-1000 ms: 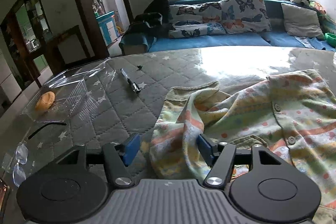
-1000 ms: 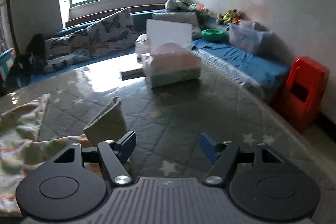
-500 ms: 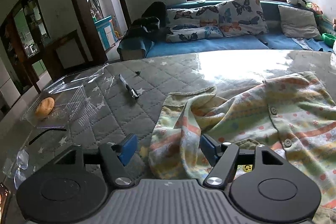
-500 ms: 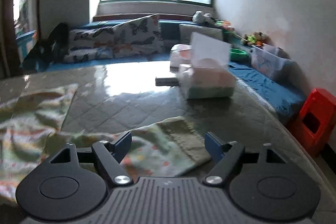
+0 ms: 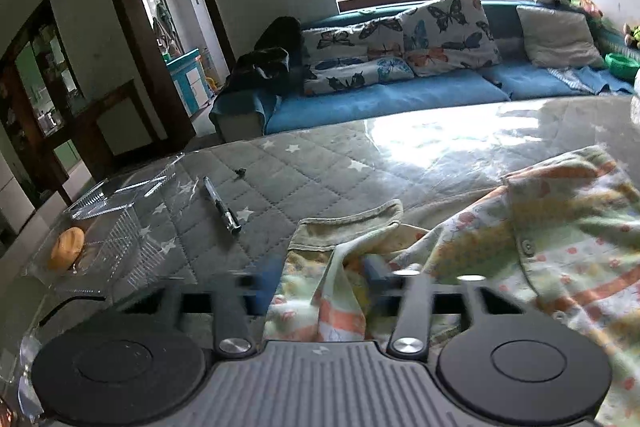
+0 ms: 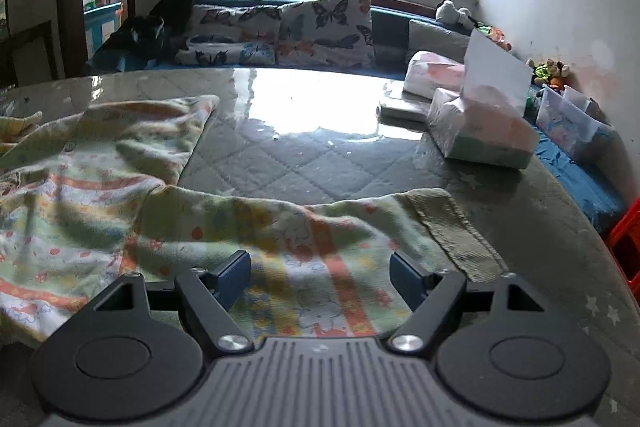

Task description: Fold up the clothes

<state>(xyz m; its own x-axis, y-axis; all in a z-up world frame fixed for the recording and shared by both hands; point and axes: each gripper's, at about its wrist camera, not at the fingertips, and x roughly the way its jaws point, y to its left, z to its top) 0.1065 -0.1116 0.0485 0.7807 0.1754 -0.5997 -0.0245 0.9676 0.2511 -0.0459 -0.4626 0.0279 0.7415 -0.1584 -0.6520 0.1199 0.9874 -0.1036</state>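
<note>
Since a second ago, my left tongs [image 5: 320, 287] have narrowed around the bunched sleeve [image 5: 336, 267] of the patterned baby garment [image 5: 560, 247]; blur hides the blue pads, so I cannot tell whether they actually pinch it. My right tongs [image 6: 318, 277] have swung from bare quilt to hover spread over the other sleeve [image 6: 340, 227], now laid flat with its ribbed cuff [image 6: 456, 235] just beyond the right pad. Garment lies spread on the grey star-quilted table [image 5: 320, 179], unfolded. I judge both sleeves are staged for an inward fold. Pen [image 5: 222, 205] and tissue box [image 6: 484, 131] lie well apart.
</note>
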